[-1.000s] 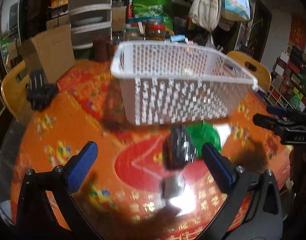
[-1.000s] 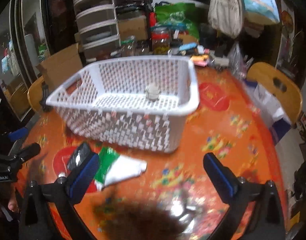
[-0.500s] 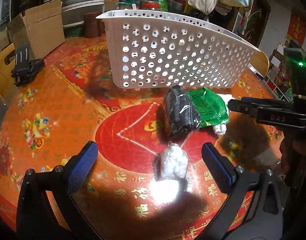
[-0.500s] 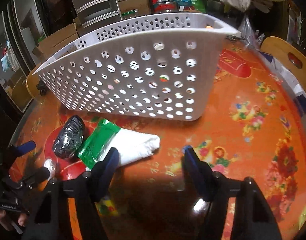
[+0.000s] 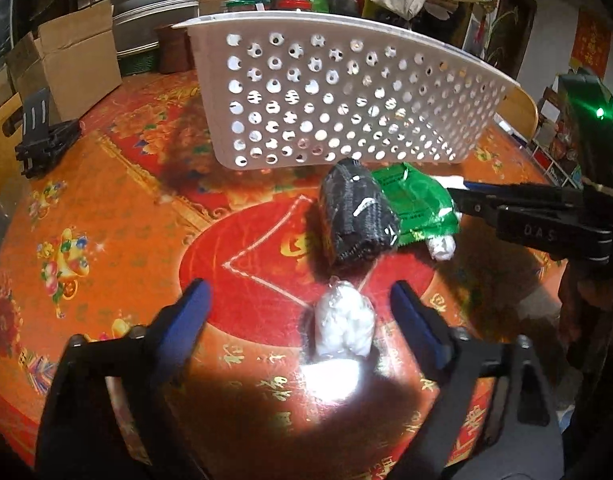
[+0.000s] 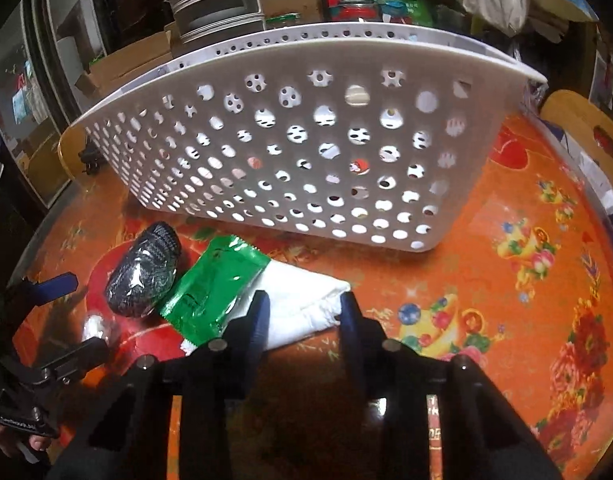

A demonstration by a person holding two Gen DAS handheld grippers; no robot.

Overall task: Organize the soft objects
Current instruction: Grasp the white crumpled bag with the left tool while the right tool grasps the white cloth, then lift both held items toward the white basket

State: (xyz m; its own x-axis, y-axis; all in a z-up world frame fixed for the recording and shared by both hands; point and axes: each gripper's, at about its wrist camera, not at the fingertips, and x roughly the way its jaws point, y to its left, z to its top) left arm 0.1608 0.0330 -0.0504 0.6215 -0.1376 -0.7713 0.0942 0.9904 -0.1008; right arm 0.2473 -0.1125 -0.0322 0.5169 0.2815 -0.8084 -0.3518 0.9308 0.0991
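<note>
A white perforated basket [image 5: 338, 100] [image 6: 306, 152] stands on the orange table. In front of it lie a black wrapped roll [image 5: 356, 216] [image 6: 144, 270], a green-and-white soft pack [image 5: 416, 200] [image 6: 242, 292] and a small clear bag of white cotton [image 5: 344, 324] [image 6: 96, 326]. My left gripper [image 5: 300, 316] is open, its fingers either side of the cotton bag. My right gripper [image 6: 304, 308] is partly closed, its fingers straddling the white end of the pack on the table; it also shows in the left wrist view [image 5: 518, 208].
A black folded clip [image 5: 42, 136] lies at the table's left edge. Cardboard boxes [image 5: 66, 60], drawers and bags crowd the far side. Wooden chairs [image 6: 586, 136] stand around the table.
Both grippers have come down close to the table. The left has narrowed around the cotton bag. The right has narrowed around the pack's white end.
</note>
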